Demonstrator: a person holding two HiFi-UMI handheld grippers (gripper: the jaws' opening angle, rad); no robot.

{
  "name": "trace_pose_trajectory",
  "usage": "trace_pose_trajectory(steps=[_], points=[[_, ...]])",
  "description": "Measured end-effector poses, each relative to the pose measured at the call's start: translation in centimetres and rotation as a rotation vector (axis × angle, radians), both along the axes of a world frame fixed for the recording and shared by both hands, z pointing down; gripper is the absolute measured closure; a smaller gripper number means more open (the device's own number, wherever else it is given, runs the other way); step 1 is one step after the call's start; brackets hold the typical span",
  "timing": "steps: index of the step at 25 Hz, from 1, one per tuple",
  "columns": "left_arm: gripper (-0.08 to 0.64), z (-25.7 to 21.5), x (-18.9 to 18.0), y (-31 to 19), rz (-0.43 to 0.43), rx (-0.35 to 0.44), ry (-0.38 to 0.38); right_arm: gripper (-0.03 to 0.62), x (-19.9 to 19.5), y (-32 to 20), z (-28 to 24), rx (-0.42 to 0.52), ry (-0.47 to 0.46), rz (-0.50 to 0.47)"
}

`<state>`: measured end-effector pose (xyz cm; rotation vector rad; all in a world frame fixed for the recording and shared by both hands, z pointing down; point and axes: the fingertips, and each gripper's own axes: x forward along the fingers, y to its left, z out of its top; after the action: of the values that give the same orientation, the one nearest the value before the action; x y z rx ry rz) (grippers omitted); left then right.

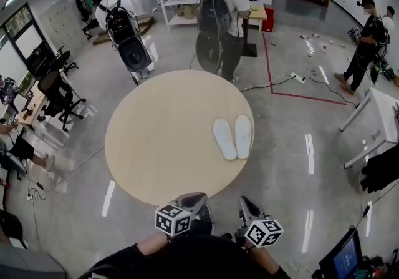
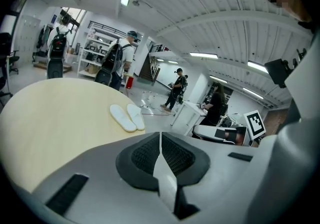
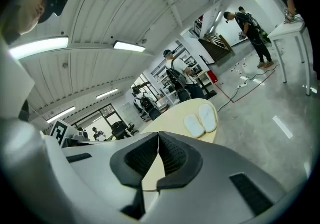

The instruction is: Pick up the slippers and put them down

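Observation:
Two white slippers [image 1: 233,137] lie side by side, soles down, on the right part of the round beige table [image 1: 162,146]. They also show far ahead as the slippers [image 2: 127,117] in the left gripper view and the slippers [image 3: 200,120] in the right gripper view. My left gripper [image 1: 192,199] hangs at the table's near edge, shut and empty, jaws [image 2: 160,149] touching. My right gripper [image 1: 248,205] is beside it, just off the near edge, also shut with nothing held; its pads [image 3: 158,154] meet. Both are well short of the slippers.
A person with a backpack [image 1: 219,15] stands just beyond the table's far edge. Another person [image 1: 121,25] is at far left, others [image 1: 368,40] at far right. A white table [image 1: 377,122] stands right, office chairs [image 1: 59,93] left, a cable [image 1: 299,81] on the floor.

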<state>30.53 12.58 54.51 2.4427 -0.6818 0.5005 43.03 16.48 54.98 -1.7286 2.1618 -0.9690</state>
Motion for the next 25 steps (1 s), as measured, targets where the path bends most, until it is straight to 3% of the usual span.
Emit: trace_pose_trajectory(steps=[4,10,14,17,21,25], points=[[0.535,1.2,0.2,-3.9,-0.028,-0.023,0.03,0.578,0.4,-3.7,1.1,-0.019,0.021,-0.013],[0.537,1.2,3.3,-12.0,0.007,-0.033,0.111,0.578,4.8,-9.5,0.0,-0.034,0.104,0.107],[0.537,1.0,3.9,-17.7,0.057,-0.019,0.186,0.578,4.6,-14.8,0.1,-0.065,0.154,0.134],[0.538,1.8,2.9,-20.8,0.079,-0.067,0.244,0.578,4.1,-17.9,0.8,-0.105,0.188,0.158],[0.537,4.3,1.8,-23.1,0.006,-0.145,0.226,0.578,3.4,-19.6,2.4,-0.155,0.194,0.145],[0.537,6.2,1.9,-25.8,-0.041,-0.167,0.205,0.578,3.8,-22.9,4.2,-0.166,0.176,0.102]])
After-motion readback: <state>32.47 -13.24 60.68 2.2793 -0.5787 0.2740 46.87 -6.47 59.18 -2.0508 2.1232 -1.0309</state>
